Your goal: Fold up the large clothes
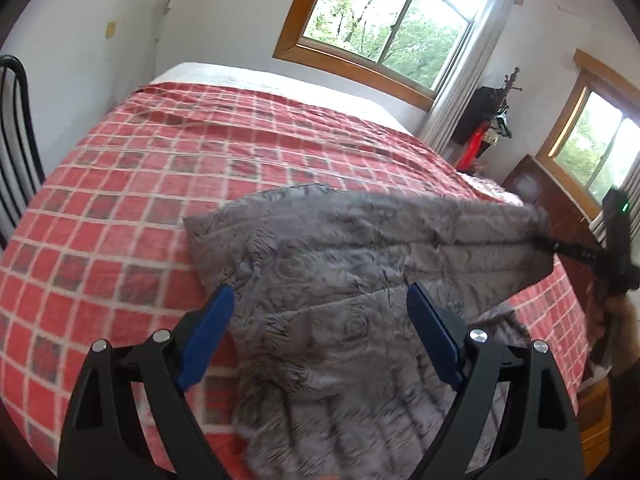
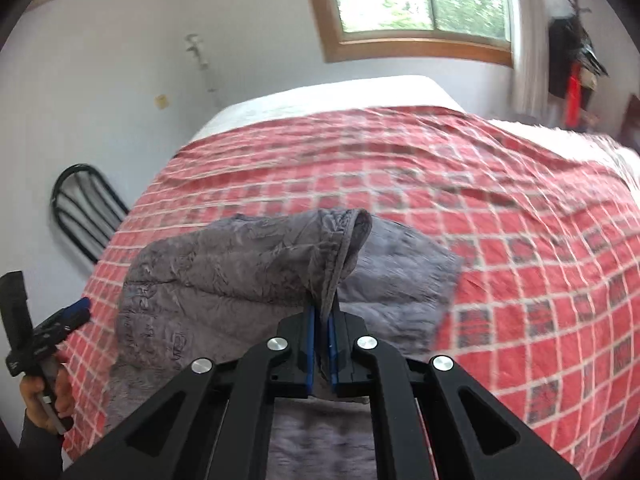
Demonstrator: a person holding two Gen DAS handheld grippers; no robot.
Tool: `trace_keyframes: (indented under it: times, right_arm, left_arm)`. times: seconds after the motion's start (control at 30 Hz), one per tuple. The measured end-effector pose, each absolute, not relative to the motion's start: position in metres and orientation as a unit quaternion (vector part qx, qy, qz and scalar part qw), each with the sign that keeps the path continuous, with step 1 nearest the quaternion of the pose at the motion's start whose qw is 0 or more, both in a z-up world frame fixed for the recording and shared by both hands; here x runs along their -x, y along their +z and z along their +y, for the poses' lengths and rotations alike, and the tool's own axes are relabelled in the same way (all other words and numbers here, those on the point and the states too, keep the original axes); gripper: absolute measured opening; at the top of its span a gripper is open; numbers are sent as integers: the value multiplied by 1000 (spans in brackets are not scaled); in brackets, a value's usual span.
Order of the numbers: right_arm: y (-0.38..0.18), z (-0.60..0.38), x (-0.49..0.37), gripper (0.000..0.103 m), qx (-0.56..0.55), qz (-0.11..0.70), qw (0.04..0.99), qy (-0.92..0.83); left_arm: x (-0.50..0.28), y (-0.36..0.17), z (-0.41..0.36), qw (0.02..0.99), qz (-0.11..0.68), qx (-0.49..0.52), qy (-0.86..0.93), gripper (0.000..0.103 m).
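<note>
A large grey garment point(image 1: 352, 280) with a swirl pattern lies on the bed's red checked cover point(image 1: 140, 200). My left gripper point(image 1: 320, 300) hovers over it, jaws wide apart, blue pads clear of the cloth. My right gripper point(image 2: 323, 320) is shut on an edge of the grey garment point(image 2: 248, 264) and holds that part lifted and bunched above the rest. In the left wrist view the right gripper point(image 1: 550, 246) pulls the cloth taut toward the right. In the right wrist view the left gripper point(image 2: 76, 312) shows at the far left, held by a hand point(image 2: 44, 396).
A black metal chair point(image 2: 80, 212) stands at the bed's left side. White bedding point(image 1: 224, 76) shows at the far end below a wooden-framed window point(image 1: 384, 24). Dark wooden furniture point(image 1: 552, 204) and a second window point(image 1: 596, 148) are to the right.
</note>
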State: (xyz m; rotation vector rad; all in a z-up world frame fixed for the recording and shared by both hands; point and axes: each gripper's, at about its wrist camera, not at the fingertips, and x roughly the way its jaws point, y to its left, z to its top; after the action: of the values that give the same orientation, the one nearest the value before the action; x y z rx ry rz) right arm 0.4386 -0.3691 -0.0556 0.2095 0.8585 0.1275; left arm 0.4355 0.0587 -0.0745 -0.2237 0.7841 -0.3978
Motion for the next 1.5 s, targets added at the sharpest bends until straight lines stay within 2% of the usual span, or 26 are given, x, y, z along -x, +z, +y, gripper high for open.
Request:
trace_keyframes:
  times: [0.33,0.43,0.5,0.53,0.6,0.7,0.87,1.1,1.2,1.33,1.5]
  right_arm:
    - [-134,-412,-453,5,-147,460,874,43]
    - [-153,-415,-461,7,-150,473,867,43]
    - [-160,-414,-462,12,-143,480,864,45]
    - [-160,-412,-461,13,-133,481,865,48]
    - [-142,-416,-452,22,-129,460,877,55]
    - [-114,-434,-436,25,-158,418,893,51]
    - [-106,-424,-432,23,-141,422,893,67]
    - [-161,-399,-459,21,-101,483,867,70]
    - [-149,-402,-449,22,-107,474,871,79]
    - [-129,-397,-420,22,-99,452,881,97]
    - [-154,-385,-426,23,-71,469,877,78]
  left_arm:
    - [-484,-113,23,880,436,63,-179,85]
    - [-499,-130,23,874,456,52,-160,85]
    - [-505,-135,23,872,464,40,-153,85]
    - [-504,-134,23,871,465,38,-152,85]
    - [-500,-124,28,874,458,45,-154,80]
    - [-487,-100,40,887,424,72,-168,81]
    - [-486,-91,36,889,420,67,-171,81]
    - [-511,-139,23,866,476,38,-146,80]
    - [-504,-132,27,869,471,42,-148,76]
    - [-465,-109,38,881,440,53,-168,76]
    - [-465,-142,27,864,480,35,-147,78]
